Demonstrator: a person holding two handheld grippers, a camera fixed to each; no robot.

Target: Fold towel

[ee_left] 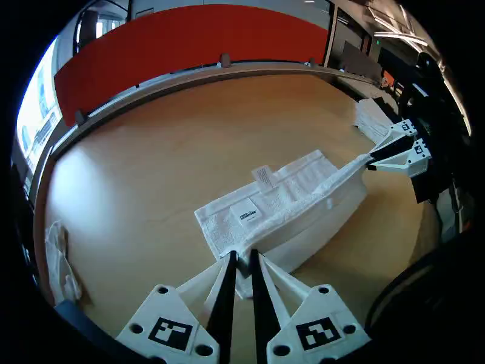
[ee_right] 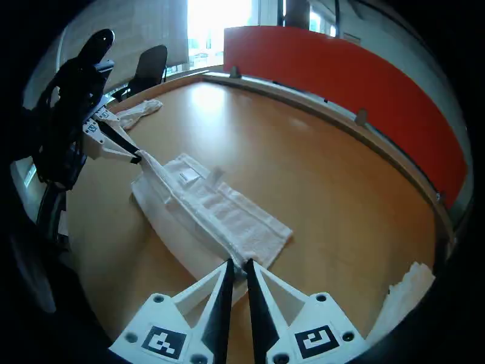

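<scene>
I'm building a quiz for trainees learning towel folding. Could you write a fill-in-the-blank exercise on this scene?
1. The towel lies on a ____ table.
2. The left gripper and the right gripper are both ____ on the towel's edge.
3. The partition behind the table is ____.
Missing words: wooden; shut; red.

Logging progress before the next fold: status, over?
Left gripper, right gripper both shut on towel edge. Edge lifted, taut between them, rest flat on table. Spare cloths lie well aside.
</scene>
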